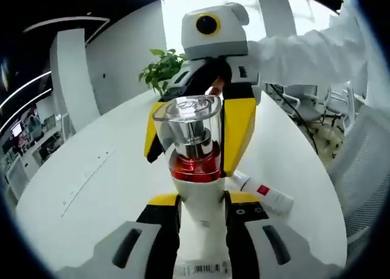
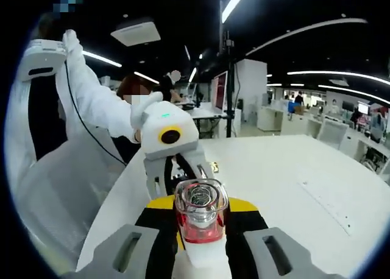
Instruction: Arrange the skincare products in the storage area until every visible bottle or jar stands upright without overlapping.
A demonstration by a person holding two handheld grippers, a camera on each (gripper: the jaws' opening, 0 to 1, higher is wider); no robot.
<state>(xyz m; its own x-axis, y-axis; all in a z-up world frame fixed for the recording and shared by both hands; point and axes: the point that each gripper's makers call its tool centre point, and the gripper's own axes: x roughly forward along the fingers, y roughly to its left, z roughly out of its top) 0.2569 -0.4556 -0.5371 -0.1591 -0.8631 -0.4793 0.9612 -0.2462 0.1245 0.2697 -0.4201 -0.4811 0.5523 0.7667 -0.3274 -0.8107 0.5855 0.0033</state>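
Observation:
A white skincare bottle (image 1: 201, 221) with a red band and a clear cap is held above the white table (image 1: 103, 169). My left gripper (image 1: 204, 200) is shut on its white body, the cap pointing away from the camera. Opposite it, my right gripper (image 1: 192, 163) comes in with its yellow jaws pressed against both sides of the cap and red band. In the right gripper view the same bottle (image 2: 198, 227) sits between my right gripper's (image 2: 201, 207) jaws, and my left gripper (image 2: 180, 175) faces it from behind. A white tube with a red label (image 1: 268, 195) lies flat on the table.
A person in a white sleeve (image 1: 304, 50) holds the grippers. A potted plant (image 1: 161, 69) stands at the table's far edge. A white mesh chair (image 1: 365, 163) is beside the table. Desks and monitors (image 2: 218, 93) stand beyond.

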